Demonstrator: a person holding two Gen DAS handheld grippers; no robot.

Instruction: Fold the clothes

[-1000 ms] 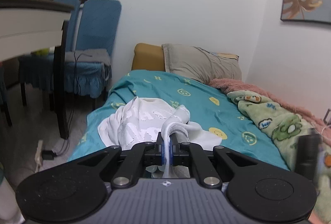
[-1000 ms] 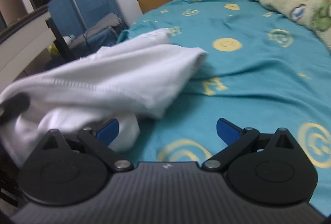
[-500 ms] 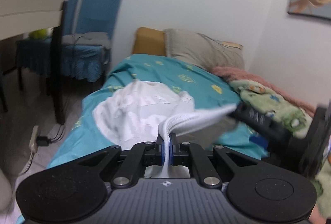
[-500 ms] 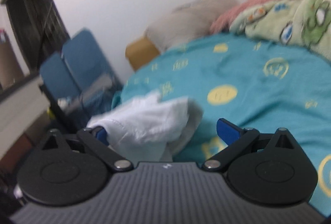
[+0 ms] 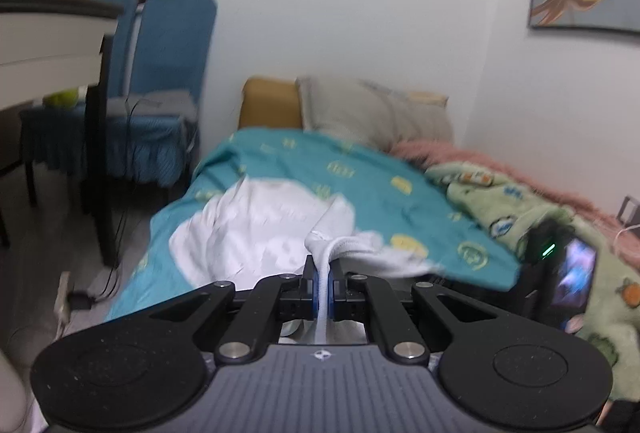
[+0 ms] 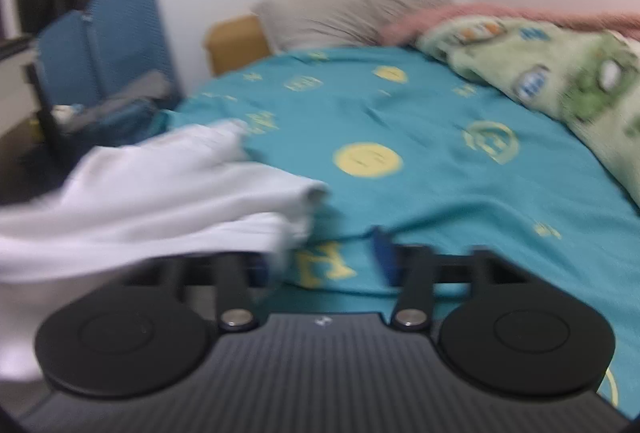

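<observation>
A white garment (image 5: pixel 256 229) lies bunched on the near left part of the teal bed sheet (image 5: pixel 360 173). My left gripper (image 5: pixel 323 287) is shut on its ribbed white edge, which runs up between the blue pads. In the right wrist view the garment (image 6: pixel 160 201) drapes over the left finger of my right gripper (image 6: pixel 320 257), which is open with nothing between its pads; the view is blurred. The right gripper's body (image 5: pixel 560 273) shows at the right of the left wrist view.
A grey pillow (image 5: pixel 372 109) and a mustard cushion (image 5: pixel 268 101) lie at the head of the bed. A green blanket (image 5: pixel 540 217) and a pink blanket (image 5: pixel 480 157) lie along the wall. Blue chairs (image 5: pixel 168 49) and a desk (image 5: pixel 48 41) stand left.
The right gripper has dropped back low over the sheet, beside the garment. The left gripper keeps its hold on the ribbed edge, and the stretched edge has slackened.
</observation>
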